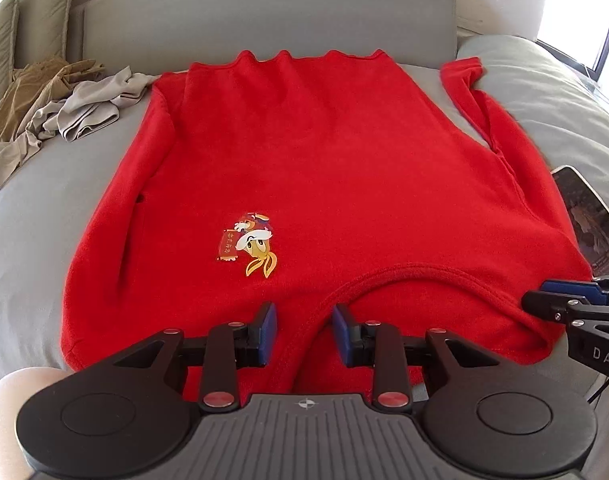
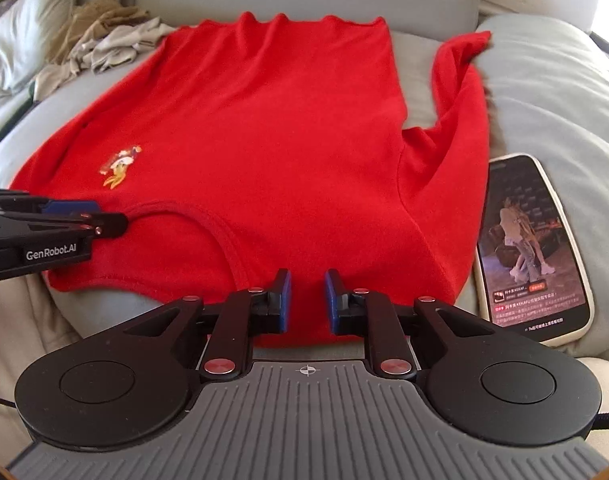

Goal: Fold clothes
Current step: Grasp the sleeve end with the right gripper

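The left gripper [image 1: 303, 334] has its jaws parted, nothing between the blue pads [image 1: 269, 332] but the red cloth lying under them. It hangs low over the near edge of the sweater [image 1: 304, 160], straddling the left end of the collar [image 1: 404, 270]; whether the pads touch the cloth I cannot tell. Just ahead and left of these jaws is a small cartoon patch [image 1: 250, 246].

The right gripper [image 2: 307, 300] is likewise released, its pads [image 2: 285, 300] apart with only red cloth showing in the gap. It sits over the near right shoulder of the sweater, with the collar curving away to the left of the jaws toward the other gripper, whose tip lies by the collar's far end. Just right of these jaws, beside the sweater's edge, a phone [image 2: 532, 248] lies face up with its screen lit.

The sweater is spread flat, front up, on a grey sofa [image 1: 44, 208], collar nearest both grippers and wavy hem farthest. Ahead and to the right, one sleeve [image 2: 460, 92] is bent back on itself, its cuff pointing right onto a grey cushion [image 2: 552, 92]. The other sleeve lies straight along the body on the left. Far ahead and left, well apart from the sweater, a crumpled beige heap [image 1: 88, 108] of cloth rests against the backrest.
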`<action>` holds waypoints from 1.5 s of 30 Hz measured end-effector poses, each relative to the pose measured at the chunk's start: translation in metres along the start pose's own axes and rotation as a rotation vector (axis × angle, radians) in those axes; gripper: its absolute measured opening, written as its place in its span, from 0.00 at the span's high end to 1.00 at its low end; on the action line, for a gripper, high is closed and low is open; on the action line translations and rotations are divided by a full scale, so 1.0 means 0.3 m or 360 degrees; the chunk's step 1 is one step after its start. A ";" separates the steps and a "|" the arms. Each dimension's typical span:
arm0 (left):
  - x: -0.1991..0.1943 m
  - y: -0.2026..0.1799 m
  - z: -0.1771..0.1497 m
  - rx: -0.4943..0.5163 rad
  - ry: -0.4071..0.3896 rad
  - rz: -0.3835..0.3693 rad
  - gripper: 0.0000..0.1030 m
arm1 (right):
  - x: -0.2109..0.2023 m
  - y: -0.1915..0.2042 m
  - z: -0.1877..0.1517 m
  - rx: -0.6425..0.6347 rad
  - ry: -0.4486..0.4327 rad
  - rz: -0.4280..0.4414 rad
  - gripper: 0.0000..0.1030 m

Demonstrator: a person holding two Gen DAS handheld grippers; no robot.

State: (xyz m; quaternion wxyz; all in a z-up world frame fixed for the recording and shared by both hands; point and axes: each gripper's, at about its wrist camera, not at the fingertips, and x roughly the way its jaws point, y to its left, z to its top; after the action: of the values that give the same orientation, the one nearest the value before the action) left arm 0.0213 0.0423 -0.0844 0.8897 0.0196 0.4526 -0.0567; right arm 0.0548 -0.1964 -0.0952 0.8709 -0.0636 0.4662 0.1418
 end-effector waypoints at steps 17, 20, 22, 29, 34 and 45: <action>-0.125 0.007 -0.003 -0.0137 0.0143 -0.0168 0.59 | -0.223 -0.121 -0.003 0.0263 -0.0046 0.0142 0.59; -0.149 -0.014 0.049 -0.0127 0.0088 -0.0193 0.52 | -0.278 -0.210 0.053 0.0416 -0.0168 0.0141 0.48; -0.170 -0.022 0.100 -0.0117 0.0038 -0.0213 0.46 | -0.319 -0.274 0.099 0.0515 -0.0252 0.0126 0.47; -0.229 -0.037 0.312 -0.0146 -0.0194 -0.0323 0.43 | -0.462 -0.488 0.373 0.0545 -0.0510 0.0054 0.31; -0.197 -0.017 0.430 -0.0281 -0.0272 -0.0372 0.42 | -0.314 -0.626 0.633 0.0474 -0.0452 0.0044 0.36; 0.021 -0.022 0.556 -0.0454 -0.0283 -0.0477 0.43 | 0.394 -0.974 1.014 0.0881 -0.0144 0.0041 0.56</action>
State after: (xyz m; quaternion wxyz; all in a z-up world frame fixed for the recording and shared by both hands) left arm 0.1582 0.0207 0.0088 0.9014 -0.1790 0.3737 -0.1252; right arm 0.4479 -0.3784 -0.0301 0.8732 0.1892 0.4486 0.0229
